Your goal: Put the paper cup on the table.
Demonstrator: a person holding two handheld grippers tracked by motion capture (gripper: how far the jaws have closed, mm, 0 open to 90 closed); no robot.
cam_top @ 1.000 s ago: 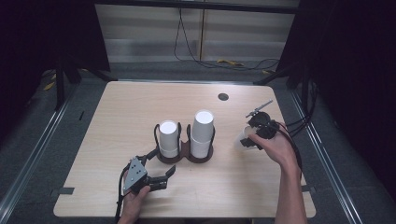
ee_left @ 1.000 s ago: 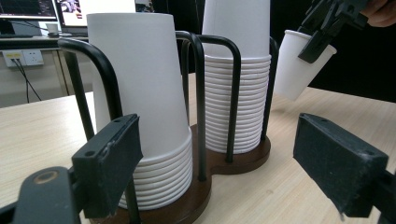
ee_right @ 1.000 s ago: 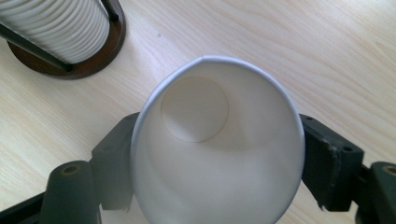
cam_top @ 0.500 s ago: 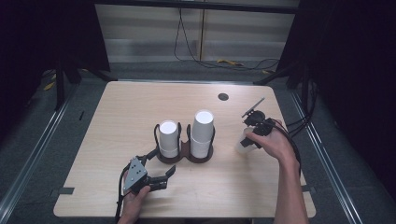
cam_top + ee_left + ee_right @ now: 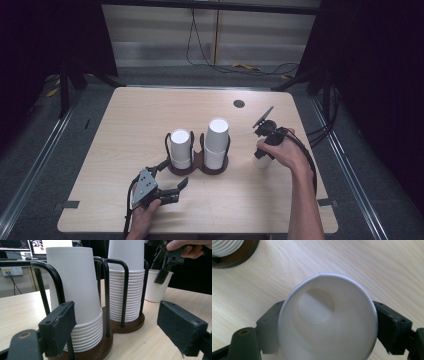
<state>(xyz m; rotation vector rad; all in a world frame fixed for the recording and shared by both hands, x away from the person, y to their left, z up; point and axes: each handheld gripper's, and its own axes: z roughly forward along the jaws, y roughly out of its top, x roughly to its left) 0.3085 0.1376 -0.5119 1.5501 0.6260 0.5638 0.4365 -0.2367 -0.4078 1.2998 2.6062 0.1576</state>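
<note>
- Single paper cup point(image 5: 327, 320) upright on the bench point(image 5: 130, 120), mouth up, just right of the cup holder point(image 5: 197, 165) and apart from its base.
- Right gripper point(image 5: 263, 150) set around that cup, one jaw on each side of the wall below the rim; jaws look pressed to the paper in the right gripper view, so judged to be grasping the cup.
- Likely very light, thin-walled and easily crushed; rim already shows a slight kink on its far edge, so a gentle squeeze judged best.
- Best hold judged to be high on the wall under the rolled rim, where paper is stiffest; lower down the wall would buckle more readily.
- Smooth white surface probably a little slippery against hard pads; empty inside, so no spill risk.
- Left gripper point(image 5: 172, 192) near the front of the cup holder, jaws spread wide and empty, aimed at the shorter stack point(image 5: 75, 297).
- Two inverted stacks nested tight inside black wire loops: shorter stack at left of the holder, taller stack point(image 5: 127, 282) at right; top cups likely to stick to the ones beneath.
- Hard to tell: whether the single cup's base touches the bench or hangs just above it.
- Cut off: top of the taller stack in the left gripper view; lower wall of the single cup hidden in the right gripper view.
</note>
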